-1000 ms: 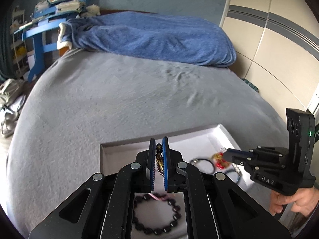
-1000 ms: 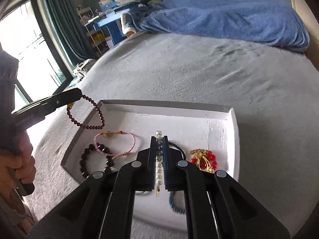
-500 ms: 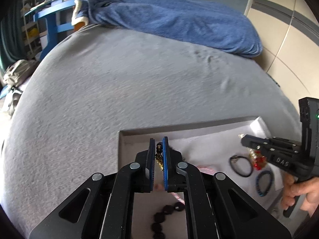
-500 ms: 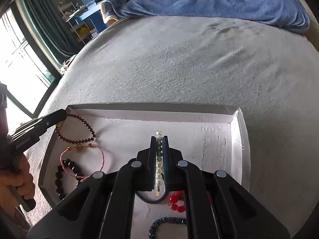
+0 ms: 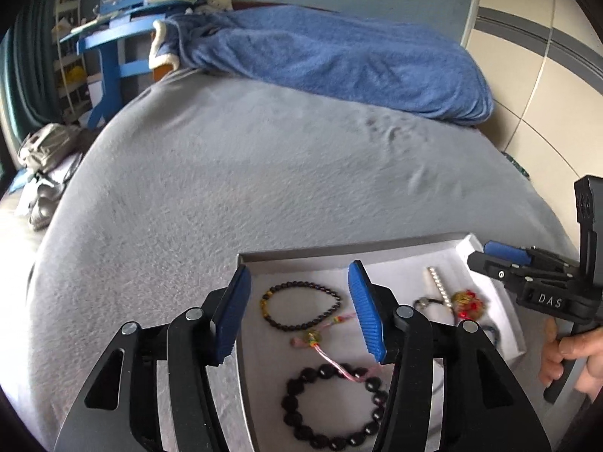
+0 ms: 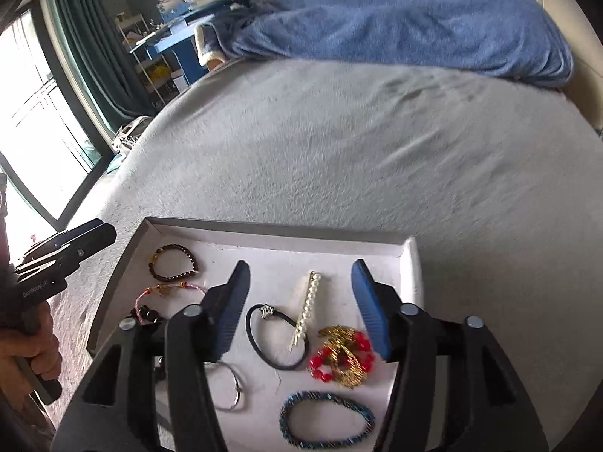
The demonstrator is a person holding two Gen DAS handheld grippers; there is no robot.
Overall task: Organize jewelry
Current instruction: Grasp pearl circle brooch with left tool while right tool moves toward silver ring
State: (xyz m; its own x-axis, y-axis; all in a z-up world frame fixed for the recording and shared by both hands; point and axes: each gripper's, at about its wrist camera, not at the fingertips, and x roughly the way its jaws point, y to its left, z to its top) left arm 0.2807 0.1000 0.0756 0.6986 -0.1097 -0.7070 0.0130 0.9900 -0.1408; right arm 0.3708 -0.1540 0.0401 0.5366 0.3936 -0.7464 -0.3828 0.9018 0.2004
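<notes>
A shallow white-lined tray (image 5: 339, 254) (image 6: 264, 231) lies on the grey bed. My left gripper (image 5: 297, 275) is open and empty above a dark small-bead bracelet (image 5: 301, 310) (image 6: 173, 262), a pink cord bracelet (image 5: 331, 354) (image 6: 166, 292) and a large black bead bracelet (image 5: 335, 406). My right gripper (image 6: 299, 273) is open and empty above a pearl hair clip (image 6: 307, 310) (image 5: 439, 286), a black hair tie (image 6: 277, 337), a red and gold ornament (image 6: 343, 356) (image 5: 467, 303), a blue beaded bracelet (image 6: 326, 423) and a silver ring hoop (image 6: 230, 388). All lie in the tray.
A blue blanket (image 5: 339, 60) (image 6: 414, 19) lies across the far end of the bed. A blue desk with books (image 5: 124, 30) stands at the far left. A window with teal curtains (image 6: 45, 113) is on the left. A tiled wall (image 5: 546, 75) is on the right.
Both grippers have opened. The left one let go of the dark small-bead bracelet and the right one let go of the pearl hair clip; both pieces now lie in the tray.
</notes>
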